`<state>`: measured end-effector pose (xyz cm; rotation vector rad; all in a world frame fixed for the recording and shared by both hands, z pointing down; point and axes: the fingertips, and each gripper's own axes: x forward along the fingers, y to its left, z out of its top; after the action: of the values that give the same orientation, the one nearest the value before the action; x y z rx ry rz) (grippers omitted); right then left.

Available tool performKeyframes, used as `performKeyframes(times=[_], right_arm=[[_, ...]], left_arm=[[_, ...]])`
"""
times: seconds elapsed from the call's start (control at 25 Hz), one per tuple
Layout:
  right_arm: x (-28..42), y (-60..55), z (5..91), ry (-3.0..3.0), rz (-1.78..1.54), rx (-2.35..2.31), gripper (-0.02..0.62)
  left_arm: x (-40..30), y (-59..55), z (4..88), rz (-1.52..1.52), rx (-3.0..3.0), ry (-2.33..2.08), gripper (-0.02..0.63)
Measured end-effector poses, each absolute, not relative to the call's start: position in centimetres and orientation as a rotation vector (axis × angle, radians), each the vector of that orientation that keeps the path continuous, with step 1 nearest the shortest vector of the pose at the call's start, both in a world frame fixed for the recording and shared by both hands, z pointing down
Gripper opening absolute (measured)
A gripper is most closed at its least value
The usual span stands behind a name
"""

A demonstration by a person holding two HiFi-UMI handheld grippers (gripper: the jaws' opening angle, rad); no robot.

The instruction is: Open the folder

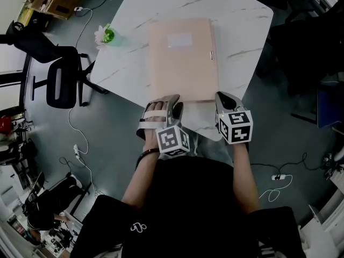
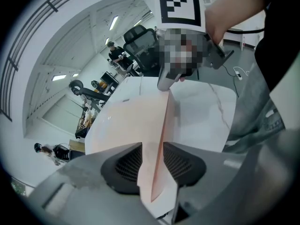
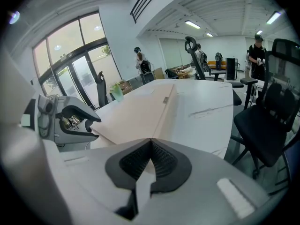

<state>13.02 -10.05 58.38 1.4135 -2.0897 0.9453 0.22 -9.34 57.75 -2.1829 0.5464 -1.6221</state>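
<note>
We found the folder (image 1: 181, 63) lying flat and closed on the counter (image 1: 242, 31). Its long axis ran straight away from the operator, and its short near edge lay just ahead of both tongs. The left tongs (image 2: 152, 162) were released: the jaws stood apart and straddled that near edge close to the near left corner, with pink cover showing in the gap and neither pad clearly pressing on it. The right tongs (image 3: 150, 143) were clenched, tips together, at the near right corner; we could not confirm that any cover was pinched there. A small clasp (image 1: 211, 56) sat on the right long edge, well up from the near end. We judged that edge to be the free one and the left long edge the hinge. The right tongs were therefore nearer the opening side, and the lift would run from right to left across the long axis.
</note>
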Motion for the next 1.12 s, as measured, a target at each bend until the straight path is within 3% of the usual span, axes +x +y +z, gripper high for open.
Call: performKeyframes(times=[0.4,0.6,1.12], right_arm=[[13.0,-9.92,58.45,-2.086,0.864,1.406,0.0],[13.02,-9.9,58.41,-2.092,0.868,1.407,0.0],[13.08,-9.94,58.46,-2.115,0.933,1.431,0.0]], left_arm=[[-0.21,-10.02,57.72,-1.629,-2.119,0.657,0.127],[-0.17,-9.68,57.9,-1.617,-2.148,0.679,0.083],[-0.38,-9.59,57.31,-1.568,-2.242,0.791,0.063]])
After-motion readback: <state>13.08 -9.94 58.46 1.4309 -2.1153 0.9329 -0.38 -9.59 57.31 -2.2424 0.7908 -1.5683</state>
